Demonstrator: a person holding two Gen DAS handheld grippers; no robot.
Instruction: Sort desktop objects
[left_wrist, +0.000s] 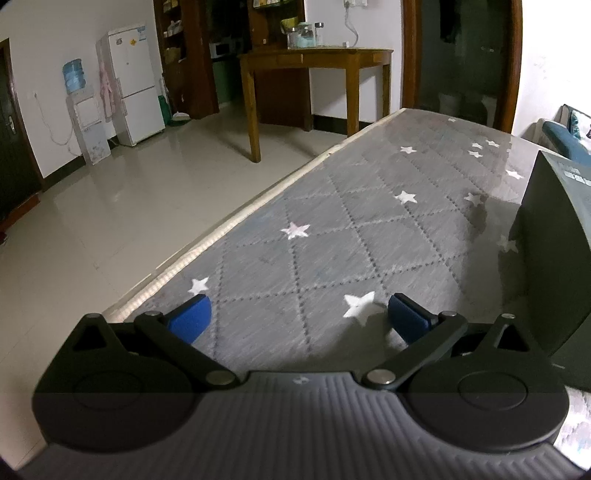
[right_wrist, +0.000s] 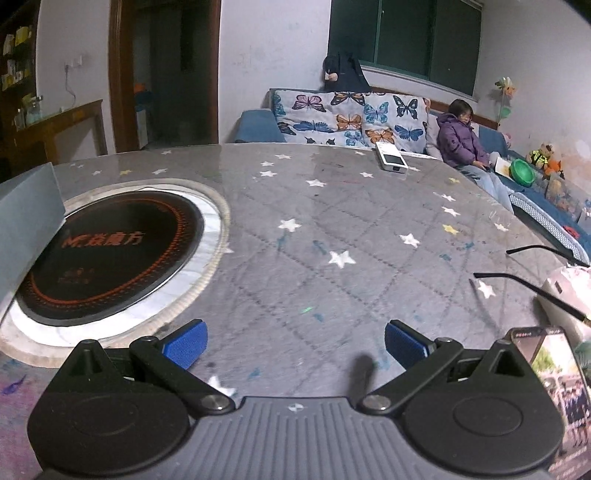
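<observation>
My left gripper (left_wrist: 299, 317) is open over the grey star-patterned table cover (left_wrist: 332, 229), nothing between its blue pads. A grey box (left_wrist: 554, 258) stands at its right. My right gripper (right_wrist: 295, 343) is open too, low over the same cover, empty. To its right lie a pair of black glasses (right_wrist: 532, 284), a white object (right_wrist: 569, 291) under their arms, and a phone (right_wrist: 557, 373) with a lit screen at the frame edge. A small white device (right_wrist: 390, 157) lies at the table's far side.
A round black induction hob (right_wrist: 107, 254) is set into the table at left, with the grey box (right_wrist: 26, 229) overlapping its rim. A person in a purple jacket sits on a sofa beyond the table. The table's left edge (left_wrist: 221, 236) drops to tiled floor.
</observation>
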